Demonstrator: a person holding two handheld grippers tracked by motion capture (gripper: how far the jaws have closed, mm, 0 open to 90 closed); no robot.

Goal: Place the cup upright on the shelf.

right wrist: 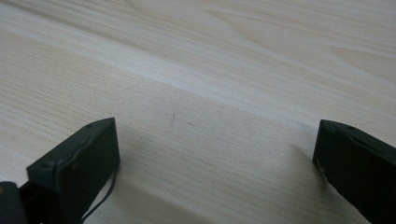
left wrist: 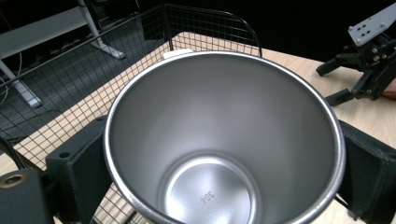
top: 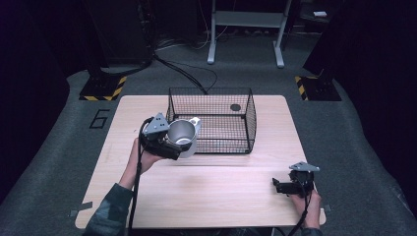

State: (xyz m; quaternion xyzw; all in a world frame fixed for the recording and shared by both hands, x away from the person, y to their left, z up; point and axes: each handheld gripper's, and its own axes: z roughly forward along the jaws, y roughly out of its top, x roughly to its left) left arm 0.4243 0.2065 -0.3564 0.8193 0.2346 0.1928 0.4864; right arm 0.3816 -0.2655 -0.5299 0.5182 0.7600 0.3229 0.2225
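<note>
Left gripper (top: pixel 169 142) jaws clamp the steel cup (top: pixel 183 136) by its sides, mouth tilted clear, just beside the wire basket (top: pixel 246 101), likely for loading. Right gripper (top: pixel 287 187) jaws wide, idle, low over the desk (top: pixel 221 191).

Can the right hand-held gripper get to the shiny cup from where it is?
Probably yes. The right hand-held gripper rests open near the table's front right, with bare wood between it and the cup. But the left hand-held gripper already clamps the cup beside the wire basket.
</note>
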